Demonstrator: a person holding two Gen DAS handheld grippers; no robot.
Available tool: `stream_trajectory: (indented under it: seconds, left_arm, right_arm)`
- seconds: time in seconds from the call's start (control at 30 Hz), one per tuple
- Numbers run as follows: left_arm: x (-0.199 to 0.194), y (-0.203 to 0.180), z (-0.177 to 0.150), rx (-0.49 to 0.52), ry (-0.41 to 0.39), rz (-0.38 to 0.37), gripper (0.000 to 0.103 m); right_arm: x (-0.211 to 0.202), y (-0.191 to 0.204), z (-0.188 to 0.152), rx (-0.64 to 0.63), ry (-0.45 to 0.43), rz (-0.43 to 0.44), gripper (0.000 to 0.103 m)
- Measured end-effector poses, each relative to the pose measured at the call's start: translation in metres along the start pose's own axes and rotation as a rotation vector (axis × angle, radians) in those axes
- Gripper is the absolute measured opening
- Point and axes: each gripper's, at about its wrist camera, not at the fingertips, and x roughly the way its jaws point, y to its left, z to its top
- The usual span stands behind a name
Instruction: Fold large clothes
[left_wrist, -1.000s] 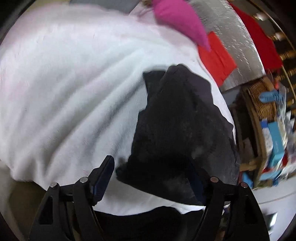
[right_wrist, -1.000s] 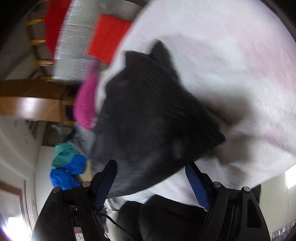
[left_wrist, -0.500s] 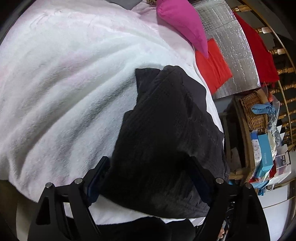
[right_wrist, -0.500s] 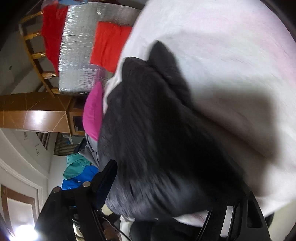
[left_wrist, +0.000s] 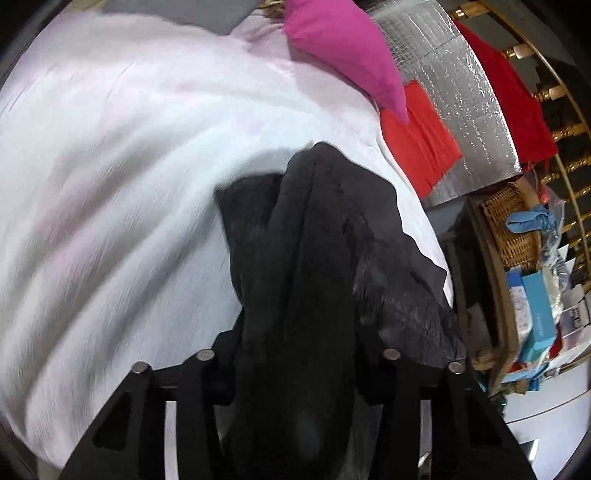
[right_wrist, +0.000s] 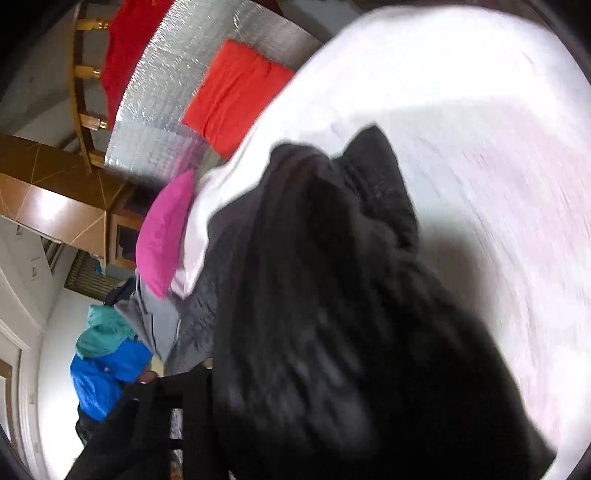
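A black knit garment (left_wrist: 317, 251) lies bunched on a white blanket-covered bed (left_wrist: 110, 184). In the left wrist view its near end runs up between the fingers of my left gripper (left_wrist: 295, 354), which is shut on it and lifts it in a narrow fold. In the right wrist view the same garment (right_wrist: 332, 295) fills the middle and drapes over my right gripper (right_wrist: 295, 376). It hides the right finger, so I cannot tell how the jaws stand there.
A pink pillow (left_wrist: 343, 51), a red cloth (left_wrist: 421, 136) and a silver quilted mat (left_wrist: 461, 92) lie beyond the garment. A wicker basket (left_wrist: 513, 225) and boxes stand off the bed's right side. Blue and teal clothes (right_wrist: 107, 350) are heaped at the left in the right wrist view.
My left gripper has closed on the garment's near edge and lifted it, bunching the flat cloth into a narrow fold. The garment has moved in over my right gripper.
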Motion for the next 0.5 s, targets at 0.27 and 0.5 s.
stream_trajectory:
  seconds: [0.27,0.5]
  left_arm:
    - [0.048,-0.046,0.079,0.105,-0.024,0.141,0.035]
    - [0.027,-0.002,0.053,-0.01,-0.002,0.099,0.075]
  right_arm:
    - [0.046,0.031,0.039,-0.066,-0.081,-0.079,0.042]
    - [0.038,-0.008,0.024,0.099,-0.039,0.037,0.062]
